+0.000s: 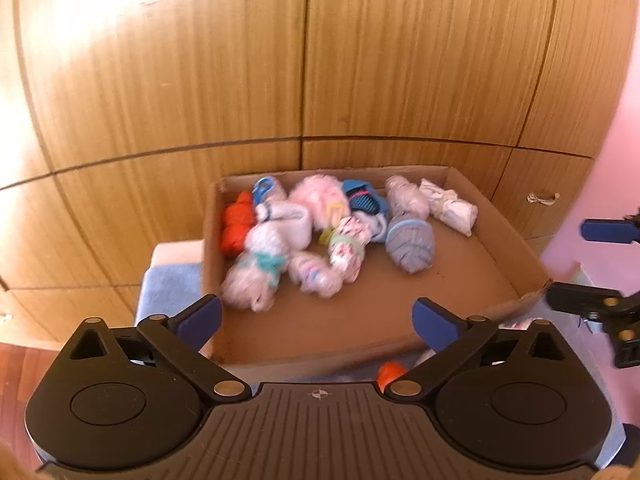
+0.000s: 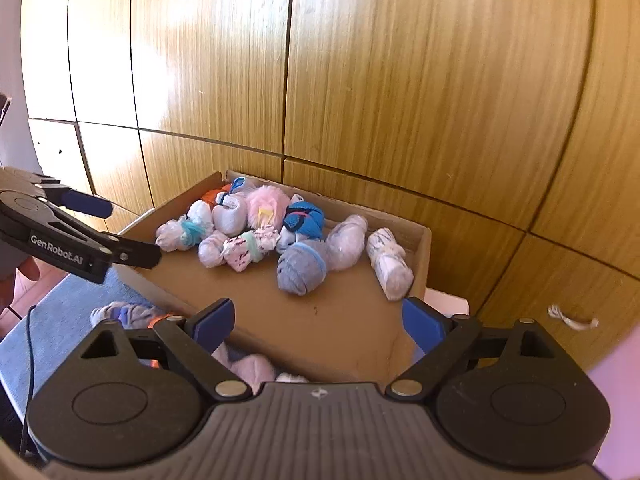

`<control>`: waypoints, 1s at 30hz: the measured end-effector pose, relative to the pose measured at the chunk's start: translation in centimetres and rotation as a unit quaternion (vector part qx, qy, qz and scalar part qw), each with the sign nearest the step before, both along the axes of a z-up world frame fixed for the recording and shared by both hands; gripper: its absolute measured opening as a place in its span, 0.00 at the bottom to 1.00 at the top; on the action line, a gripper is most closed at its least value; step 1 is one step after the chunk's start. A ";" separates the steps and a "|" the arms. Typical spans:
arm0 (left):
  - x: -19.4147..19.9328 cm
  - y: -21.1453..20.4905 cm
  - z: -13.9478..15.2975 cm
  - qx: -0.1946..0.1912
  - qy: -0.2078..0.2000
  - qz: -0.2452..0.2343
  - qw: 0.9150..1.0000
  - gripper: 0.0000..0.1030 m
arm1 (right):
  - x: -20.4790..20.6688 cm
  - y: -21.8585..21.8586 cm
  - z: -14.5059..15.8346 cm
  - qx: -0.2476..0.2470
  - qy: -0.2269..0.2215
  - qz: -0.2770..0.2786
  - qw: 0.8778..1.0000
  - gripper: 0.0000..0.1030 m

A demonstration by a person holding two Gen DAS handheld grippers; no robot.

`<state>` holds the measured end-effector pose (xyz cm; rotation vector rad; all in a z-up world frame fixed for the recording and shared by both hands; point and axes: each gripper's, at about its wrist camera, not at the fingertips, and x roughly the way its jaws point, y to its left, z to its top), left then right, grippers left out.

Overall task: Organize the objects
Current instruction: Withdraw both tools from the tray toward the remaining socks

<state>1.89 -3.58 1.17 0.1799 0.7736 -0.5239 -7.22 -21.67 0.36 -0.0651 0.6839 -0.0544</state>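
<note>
Both the left tool point(image 1: 318, 320) and the right tool point(image 2: 318, 322) were spread and empty at the near edge of the cardboard box point(image 1: 500, 216), whose far half held rolled socks point(image 2: 300, 270).

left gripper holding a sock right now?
No: the left gripper is open with nothing between its fingers, and the rolled socks lie apart from it in the cardboard box.
</note>
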 end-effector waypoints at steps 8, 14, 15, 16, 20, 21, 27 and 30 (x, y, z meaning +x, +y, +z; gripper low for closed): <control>-4.7 2.9 -2.9 -0.008 -0.051 -0.026 0.998 0.99 | -5.7 -0.5 -3.7 0.010 -0.025 -0.018 0.999 0.87; -4.8 2.9 -5.5 0.025 -0.072 -0.066 0.995 0.94 | -6.1 -0.7 -7.0 0.015 -0.010 -0.035 0.999 0.75; -4.5 2.9 -5.7 0.025 -0.069 -0.067 0.995 0.93 | -6.1 -0.9 -7.3 0.019 -0.012 -0.037 0.999 0.73; -4.4 2.8 -5.8 0.026 -0.066 -0.068 0.995 0.92 | -5.9 -1.0 -7.5 0.026 -0.012 -0.040 0.999 0.71; -4.2 2.2 -6.5 0.026 -0.057 -0.082 0.995 0.88 | -5.7 -1.5 -8.2 0.035 -0.010 -0.055 0.998 0.63; -4.2 2.0 -6.6 0.028 -0.058 -0.086 0.994 0.88 | -5.7 -1.6 -8.3 0.039 -0.011 -0.057 0.998 0.62; -3.7 1.1 -7.2 0.025 -0.047 -0.102 0.993 0.77 | -5.8 -1.7 -8.9 0.052 -0.003 -0.064 0.997 0.46; -3.5 0.8 -7.6 0.026 -0.038 -0.107 0.993 0.65 | -6.0 -1.5 -9.2 0.046 -0.002 -0.067 0.997 0.34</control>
